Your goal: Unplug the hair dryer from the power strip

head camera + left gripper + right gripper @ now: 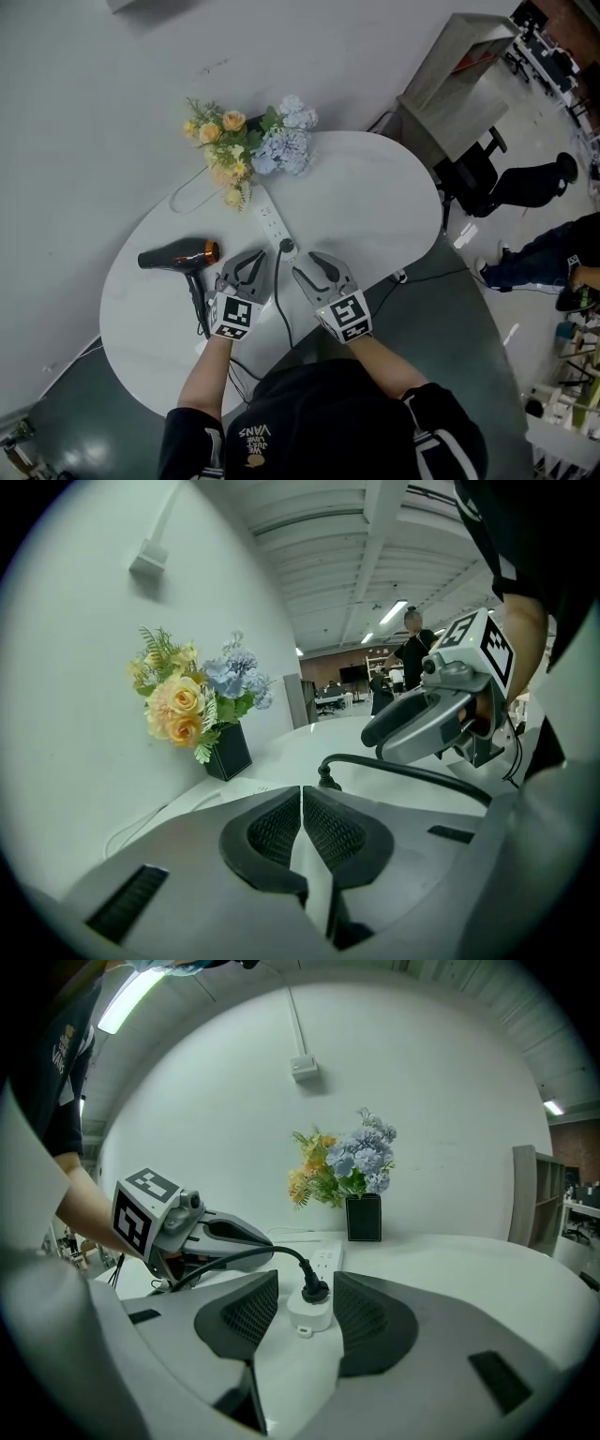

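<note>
Since the round black plug [315,1290] of the black hair dryer with the copper-coloured nozzle [178,256] is seen seated in the near end of the long white plastic power strip [326,1262], the unplugging is judged not yet done. The step in hand is taken to be the approach to the plug. The dryer is laid on the round white table [375,206], left of the strip, and its black cord [277,309] is trailed toward the person. The right gripper [305,1309] is held with its jaws spread. The strip's end and the plug are framed between them, touched by neither pad. The left gripper [301,803] is held just beside it, its pads pressed together on nothing. Next, the plug would need to be pinched by the right jaws and drawn straight up, while the strip is pressed down by the left gripper's closed tips so that it is not lifted along.
</note>
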The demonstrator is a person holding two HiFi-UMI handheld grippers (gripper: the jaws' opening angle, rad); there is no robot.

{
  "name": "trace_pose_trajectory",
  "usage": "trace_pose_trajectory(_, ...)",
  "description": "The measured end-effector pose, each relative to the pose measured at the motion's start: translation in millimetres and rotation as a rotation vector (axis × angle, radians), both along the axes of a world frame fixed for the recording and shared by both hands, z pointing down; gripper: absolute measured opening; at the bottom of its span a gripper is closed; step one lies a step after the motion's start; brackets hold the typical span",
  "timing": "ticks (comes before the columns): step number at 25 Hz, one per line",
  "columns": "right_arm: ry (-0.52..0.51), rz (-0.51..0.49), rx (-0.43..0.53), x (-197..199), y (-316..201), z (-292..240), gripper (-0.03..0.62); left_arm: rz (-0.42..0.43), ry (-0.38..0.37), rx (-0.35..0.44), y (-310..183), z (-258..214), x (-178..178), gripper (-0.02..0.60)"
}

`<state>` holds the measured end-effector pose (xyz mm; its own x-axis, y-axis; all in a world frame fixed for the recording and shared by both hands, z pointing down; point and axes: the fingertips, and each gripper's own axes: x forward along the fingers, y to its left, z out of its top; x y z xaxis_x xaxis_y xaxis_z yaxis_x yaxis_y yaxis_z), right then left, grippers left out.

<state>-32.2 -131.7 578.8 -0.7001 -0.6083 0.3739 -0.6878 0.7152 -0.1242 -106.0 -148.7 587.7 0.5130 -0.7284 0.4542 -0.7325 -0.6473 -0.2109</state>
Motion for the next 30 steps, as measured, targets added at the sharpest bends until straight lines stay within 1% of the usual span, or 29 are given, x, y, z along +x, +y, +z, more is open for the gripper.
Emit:
trace_pose_trajectory(5, 0.002, -0.037, -0.004, -10.4, -8.2, 5.7, 0.176, 0.031, -0.024, -0.01, -7.7, 11.5, 6.7, 0.02)
trace_pose_trajectory(11, 0.015, -0.074, -0.003, -19.1, -14.9, 13.4, 0.176, 0.043, -0.013, -0.025, -20.1, 19.0, 7.1, 0.018)
trace_pose_trajectory(18, 0.046, -0.102, 0.019, -26.1, -24.6, 22.1, 0.176, 0.047, 0.017, -0.043, -38.5, 26.3, 8.1, 0.018)
trace_pose_trajectory(24, 0.065, -0.099, 0.024, -29.7, -34.7, 29.2, 0.176, 0.088, -0.003, -0.047, -47.1, 31.1, 13.8, 0.018)
trace_pose_trajectory(30, 0.1, -0.122, 0.042, -35.0, -40.6, 34.2, 0.176, 0.117, -0.009, -0.066, -52.7, 36.8, 19.3, 0.018)
